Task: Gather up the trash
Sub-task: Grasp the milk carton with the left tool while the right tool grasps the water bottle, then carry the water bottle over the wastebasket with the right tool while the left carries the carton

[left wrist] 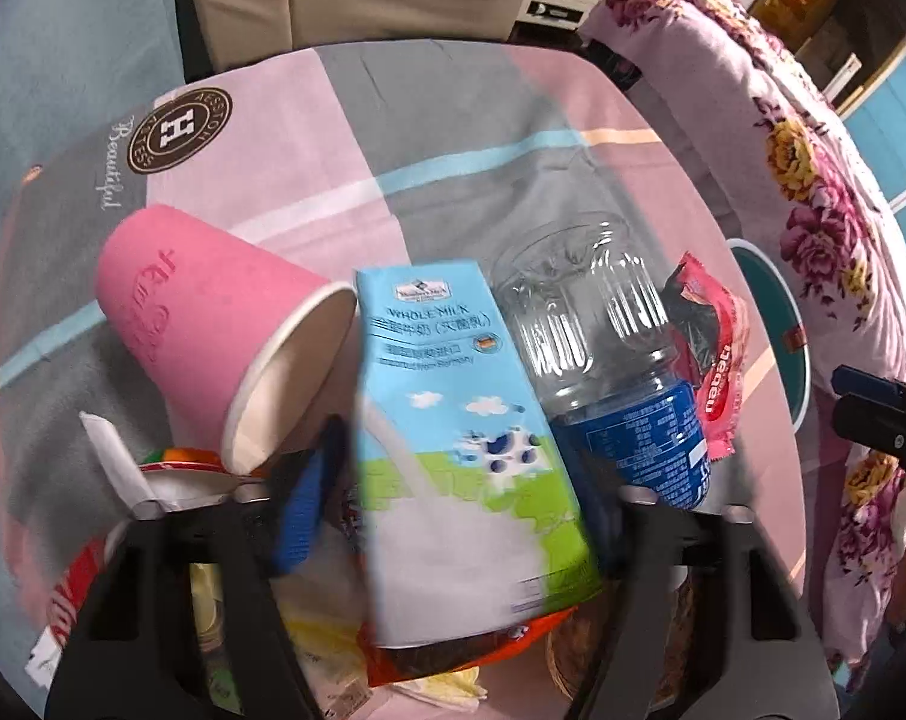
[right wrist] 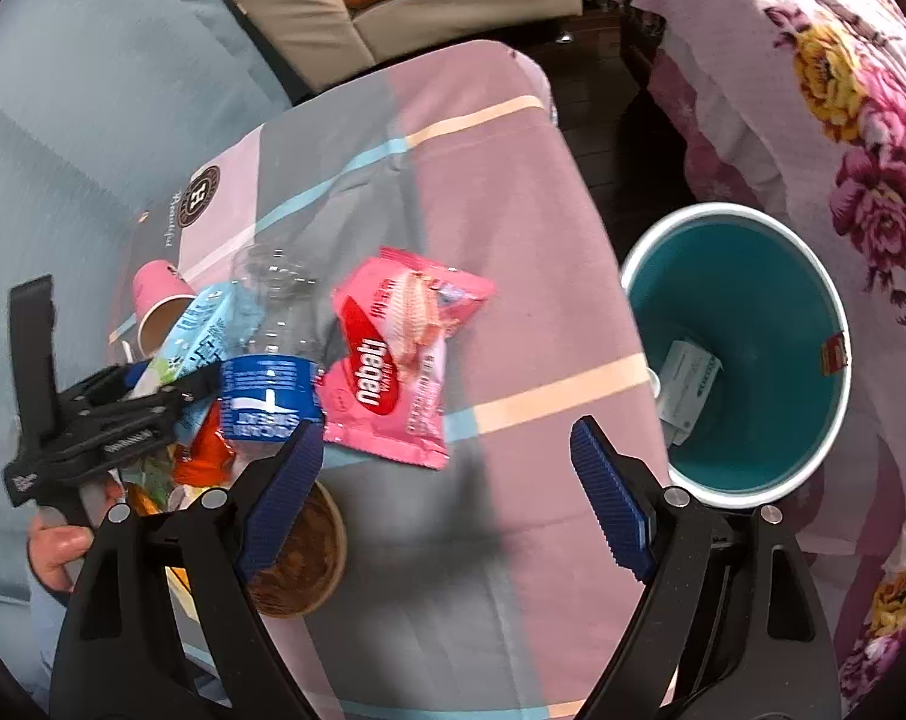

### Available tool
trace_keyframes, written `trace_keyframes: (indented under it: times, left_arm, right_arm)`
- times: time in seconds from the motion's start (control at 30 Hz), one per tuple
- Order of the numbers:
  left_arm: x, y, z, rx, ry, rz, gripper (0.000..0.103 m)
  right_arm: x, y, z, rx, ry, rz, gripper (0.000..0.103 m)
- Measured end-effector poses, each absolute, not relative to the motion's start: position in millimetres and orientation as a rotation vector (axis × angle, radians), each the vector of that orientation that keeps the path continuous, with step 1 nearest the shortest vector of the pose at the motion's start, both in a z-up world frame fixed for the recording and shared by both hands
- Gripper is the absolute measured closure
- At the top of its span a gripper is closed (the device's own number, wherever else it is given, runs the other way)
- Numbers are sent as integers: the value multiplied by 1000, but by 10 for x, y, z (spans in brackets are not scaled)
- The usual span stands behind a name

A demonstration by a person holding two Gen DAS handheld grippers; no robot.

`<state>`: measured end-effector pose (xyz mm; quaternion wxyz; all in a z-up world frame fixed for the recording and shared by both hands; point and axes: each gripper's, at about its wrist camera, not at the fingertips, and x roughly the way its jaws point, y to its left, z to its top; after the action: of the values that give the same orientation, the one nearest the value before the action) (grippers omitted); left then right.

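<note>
My left gripper (left wrist: 453, 498) is shut on a blue milk carton (left wrist: 459, 438), also in the right wrist view (right wrist: 195, 330), lifted slightly above the pile. Around it lie a tipped pink paper cup (left wrist: 213, 324), a clear plastic bottle with a blue label (left wrist: 603, 354) and a pink wafer wrapper (right wrist: 393, 360). My right gripper (right wrist: 447, 492) is open and empty above the table, right of the pile. A teal trash bin (right wrist: 747, 312) stands on the floor beside the table's right edge, with a white packet inside.
A brown round bowl (right wrist: 309, 564) sits near my right gripper's left finger. Orange and yellow wrappers (left wrist: 309, 648) lie under the carton. The table (right wrist: 513, 180) has a pink and grey cloth. A floral-covered sofa (right wrist: 843, 120) is on the right.
</note>
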<state>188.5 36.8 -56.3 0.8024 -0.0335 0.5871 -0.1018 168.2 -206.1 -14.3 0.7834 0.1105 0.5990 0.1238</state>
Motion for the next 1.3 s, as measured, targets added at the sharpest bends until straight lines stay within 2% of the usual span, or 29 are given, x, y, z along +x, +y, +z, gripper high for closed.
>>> trace_keyframes:
  times: [0.17,0.23,0.27,0.3,0.73,0.97,1.03,1.07,1.3]
  left_arm:
    - [1723,496,-454,-123,1199,-241,52]
    - [1650,560,-394,-156,1174,-257,52]
    - [1612,598,-365,-175,1160,-268,52]
    - [1578,633,-345,-189,1149,-278,52]
    - [1366,949,-349,-303,1077,-362,51]
    - [1361,1003,-449,-335,1085,-383,51]
    - [1357,1003,-458,-333,1087,-383,51]
    - [1355,1002,-464,-333,1087,-384,51]
    - [1298,937,-363,-312,1057,-383,51]
  right_arm:
    - [1780,-1840,-103,212,1299,313,23]
    - [1822,-1712,-87,192,1301,342,35]
    - [1844,-1652,-86,184,1306,358,44]
    - [1874,-1579,-93,181,1316,377,44]
    - [2180,-921,-430,139,1447,476,44]
    - [2267,-780,-672,169,1498,493,34]
    - [2292,-783,-724,206,1505,496,34]
    - [2287,-800,-725,239,1500,508,41]
    - [2157,-916,-362,239,1402,526,41]
